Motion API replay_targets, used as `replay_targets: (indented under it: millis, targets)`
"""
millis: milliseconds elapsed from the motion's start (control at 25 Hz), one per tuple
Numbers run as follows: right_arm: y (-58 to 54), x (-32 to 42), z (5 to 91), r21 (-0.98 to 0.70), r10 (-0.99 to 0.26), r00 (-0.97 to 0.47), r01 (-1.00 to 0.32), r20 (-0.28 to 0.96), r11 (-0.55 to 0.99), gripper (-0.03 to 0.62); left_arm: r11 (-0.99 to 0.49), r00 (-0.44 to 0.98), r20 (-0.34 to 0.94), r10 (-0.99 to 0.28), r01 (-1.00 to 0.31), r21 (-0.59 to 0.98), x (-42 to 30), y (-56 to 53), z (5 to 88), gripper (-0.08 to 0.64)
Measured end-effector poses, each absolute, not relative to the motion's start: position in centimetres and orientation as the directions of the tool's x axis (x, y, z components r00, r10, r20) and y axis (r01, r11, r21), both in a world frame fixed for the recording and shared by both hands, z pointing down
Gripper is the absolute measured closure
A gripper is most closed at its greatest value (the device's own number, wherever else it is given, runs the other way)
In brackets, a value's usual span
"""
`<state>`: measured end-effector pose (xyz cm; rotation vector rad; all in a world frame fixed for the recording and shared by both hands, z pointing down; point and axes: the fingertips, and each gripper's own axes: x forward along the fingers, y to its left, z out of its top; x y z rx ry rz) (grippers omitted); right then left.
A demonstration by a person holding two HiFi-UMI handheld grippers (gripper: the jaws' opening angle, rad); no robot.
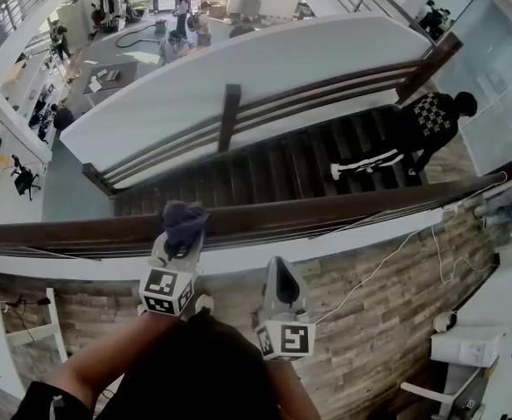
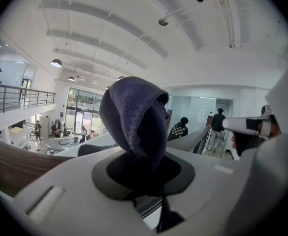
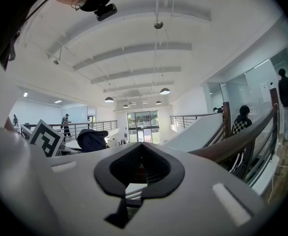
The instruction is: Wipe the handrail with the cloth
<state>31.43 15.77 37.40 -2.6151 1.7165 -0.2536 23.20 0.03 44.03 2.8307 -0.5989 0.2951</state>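
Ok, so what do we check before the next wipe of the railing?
1. The cloth is clamped in the left gripper: ok.
2. The cloth lies on the handrail: ok, in the head view.
3. The right gripper is shut and empty: ok.
4. The right gripper is short of the handrail, out of the cloth's way: ok.
5. The person on the stairs is away from the handrail: ok.
6. Which parts are already wiped: cannot tell.
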Motion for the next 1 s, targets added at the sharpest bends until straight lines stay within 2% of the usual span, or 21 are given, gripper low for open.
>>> replay_targets:
  millis: [1000]
  targets:
    - [18.8, 32.8, 37.9, -0.11, -0.866, 0.476, -0.863, 0.153, -0.494, 0.591, -0.934, 0.939, 0.242, -0.244, -0.295, 0.201, 29.9, 4.2, 43.7, 0.479]
